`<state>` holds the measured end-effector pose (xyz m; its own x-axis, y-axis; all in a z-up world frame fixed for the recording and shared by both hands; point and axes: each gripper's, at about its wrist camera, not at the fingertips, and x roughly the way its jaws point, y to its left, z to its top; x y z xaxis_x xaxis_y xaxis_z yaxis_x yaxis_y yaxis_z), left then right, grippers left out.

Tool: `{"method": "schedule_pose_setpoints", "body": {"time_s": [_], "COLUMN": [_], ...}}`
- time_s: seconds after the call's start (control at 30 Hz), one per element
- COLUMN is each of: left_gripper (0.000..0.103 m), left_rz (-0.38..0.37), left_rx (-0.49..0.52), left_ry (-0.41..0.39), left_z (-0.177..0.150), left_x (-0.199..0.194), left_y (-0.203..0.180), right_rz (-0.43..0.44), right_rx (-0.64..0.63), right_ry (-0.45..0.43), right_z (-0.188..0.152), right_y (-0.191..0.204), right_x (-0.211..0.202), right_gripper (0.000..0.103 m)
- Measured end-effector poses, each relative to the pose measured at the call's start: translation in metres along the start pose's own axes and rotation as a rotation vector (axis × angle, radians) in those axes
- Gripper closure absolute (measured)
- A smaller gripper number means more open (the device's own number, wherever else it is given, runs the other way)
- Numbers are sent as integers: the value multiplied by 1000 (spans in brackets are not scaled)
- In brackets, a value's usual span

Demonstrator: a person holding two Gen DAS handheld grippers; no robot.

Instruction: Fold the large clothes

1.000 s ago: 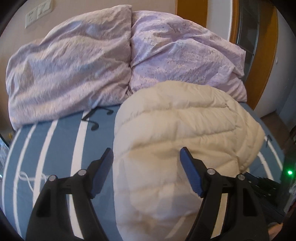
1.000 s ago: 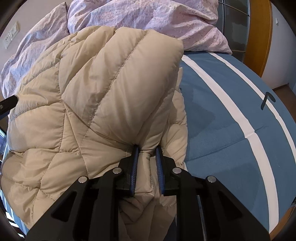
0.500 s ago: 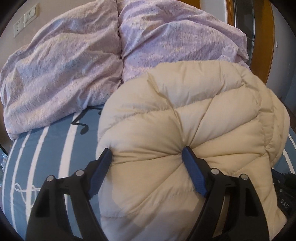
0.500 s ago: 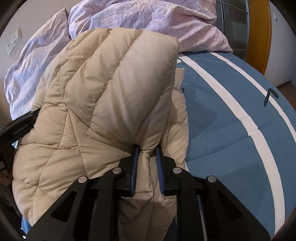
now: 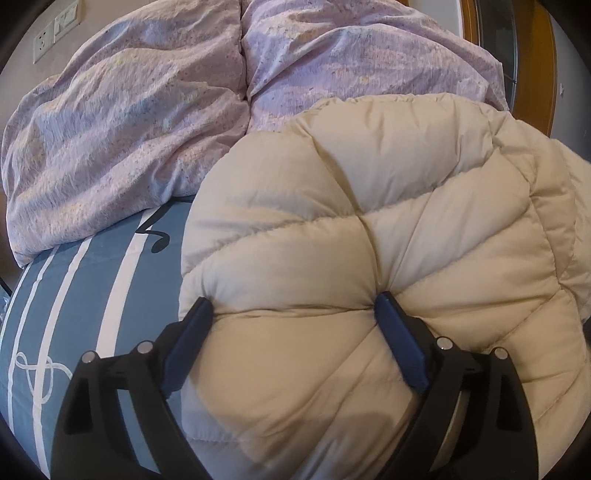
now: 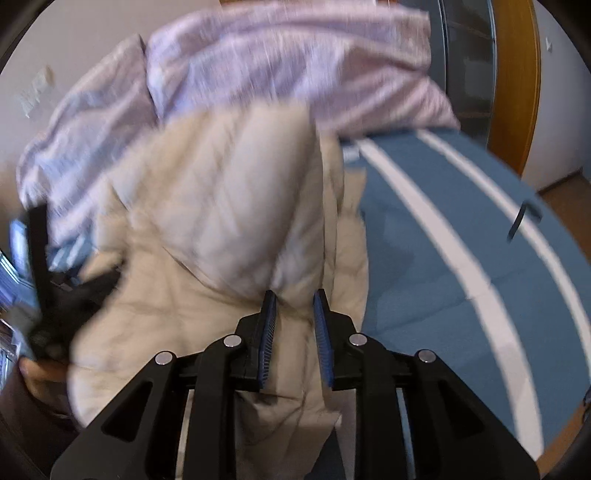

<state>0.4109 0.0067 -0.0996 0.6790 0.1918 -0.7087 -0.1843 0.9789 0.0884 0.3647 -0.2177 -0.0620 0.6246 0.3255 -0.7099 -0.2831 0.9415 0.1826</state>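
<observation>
While I straddle the cream puffer jacket [image 5: 369, 221] with my left gripper [image 5: 288, 306], its jaws stand wide and have just been opening. A fat quilted bulge of the jacket sits between them: one blue fingertip [image 5: 195, 317] lies against the jacket's edge at about seven o'clock in my left view, and the other is sunk into a stitched seam near five o'clock. I hold nothing on this side; the tips only bear on the padding. The jacket lies heaped on the blue bedspread [image 5: 74, 295] with white stripes, filling the view from the centre out to three o'clock, and its far edge reaches the crumpled lilac bedding [image 5: 129, 129] that spreads from ten to one o'clock. Wall sockets [image 5: 55, 33] show at eleven o'clock. My right gripper [image 6: 293, 299] is nearly closed, its jaws having just eased a little wider, and a fold of the jacket [image 6: 221, 221] is pinched between its ribbed blue pads; this view is smeared, so I cannot tell how firm that pinch is. From the pads the jacket rises towards twelve o'clock and spreads out to nine, while bare striped bedspread [image 6: 424, 258] fills the side from two to five o'clock and the lilac bedding [image 6: 277, 62] lies across the top.
</observation>
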Motion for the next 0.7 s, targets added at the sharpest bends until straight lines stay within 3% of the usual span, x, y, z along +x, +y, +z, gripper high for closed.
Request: {"method": "schedule_pose_setpoints", "body": {"time_s": [0.13,0.3,0.53,0.7], "left_gripper": [13,13,12,11], "left_rz": [-1,1,-12,-34], "left_rx": [-5,-13,-30,-48], "left_ry": [2,2,-1,-5], "left_z": [0,-1,-2,-2], "left_x": [0,0,-1,-2], "left_y": [1,1,4,6], "right_rz": [67,93,-46,-79], "right_rx": [-16,-59,-53,-39], "right_ry": [-68,-107,-58,-36], "right_z": [23,52,61,51], "right_y": [17,51,48,31], "right_x": [-24,-11,51,69], "right_gripper": [67,67,67,67]}}
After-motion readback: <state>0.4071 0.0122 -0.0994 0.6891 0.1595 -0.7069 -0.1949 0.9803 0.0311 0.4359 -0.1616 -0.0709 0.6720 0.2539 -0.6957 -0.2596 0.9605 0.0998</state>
